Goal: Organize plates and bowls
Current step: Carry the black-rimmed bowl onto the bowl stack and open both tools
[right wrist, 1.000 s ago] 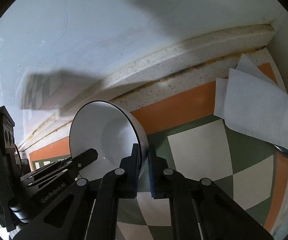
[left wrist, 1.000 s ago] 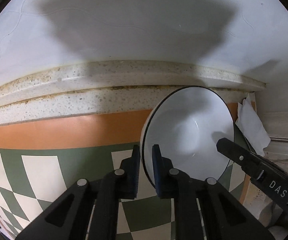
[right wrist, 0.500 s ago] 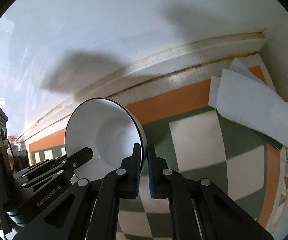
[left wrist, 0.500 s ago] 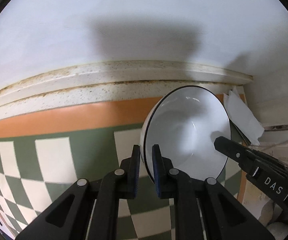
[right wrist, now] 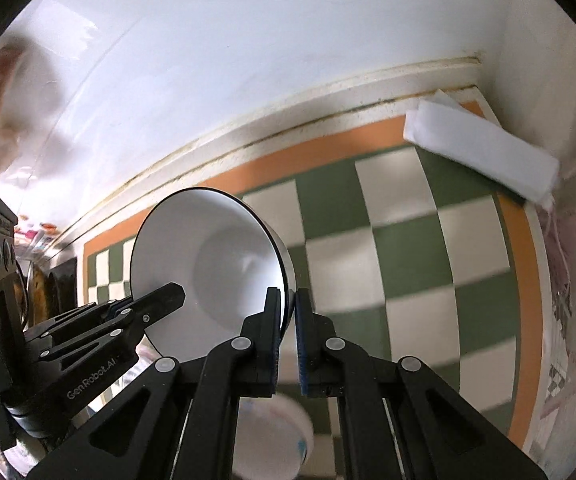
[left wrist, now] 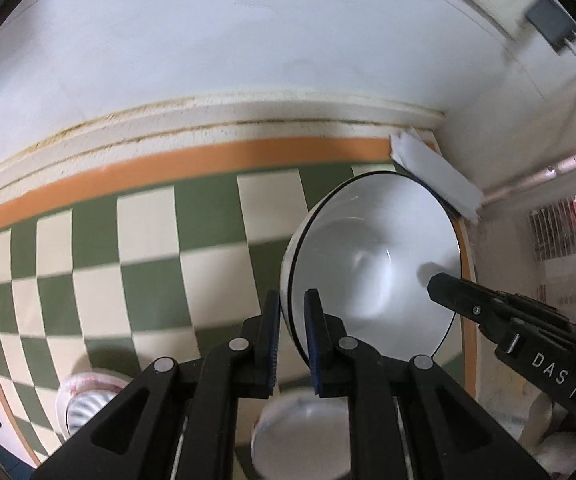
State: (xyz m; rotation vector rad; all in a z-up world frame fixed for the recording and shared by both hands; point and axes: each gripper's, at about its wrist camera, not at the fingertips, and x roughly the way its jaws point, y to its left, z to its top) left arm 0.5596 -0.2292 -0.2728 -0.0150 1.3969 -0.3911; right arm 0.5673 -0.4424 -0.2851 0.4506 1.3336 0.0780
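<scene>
A white bowl with a thin black rim (left wrist: 371, 256) is held in the air above a green and cream checkered mat (left wrist: 148, 248). My left gripper (left wrist: 292, 312) is shut on its left rim. My right gripper (right wrist: 287, 308) is shut on its right rim, with the bowl (right wrist: 208, 264) tilted on edge between the two. The right gripper's fingers (left wrist: 459, 294) reach into the left wrist view, and the left gripper's fingers (right wrist: 160, 300) show in the right wrist view. Two more white bowls, one (left wrist: 299, 432) under my fingers and one (left wrist: 88, 396) at lower left, sit on the mat below.
A folded white cloth (right wrist: 483, 152) lies in the far right corner of the mat. A white wall with a speckled stone ledge (left wrist: 208, 120) runs along the back. A metal pipe (left wrist: 547, 172) and clutter stand to the right.
Both grippers have lifted the bowl and pulled back from the wall. More of the mat now shows, and the bowls below have come into view.
</scene>
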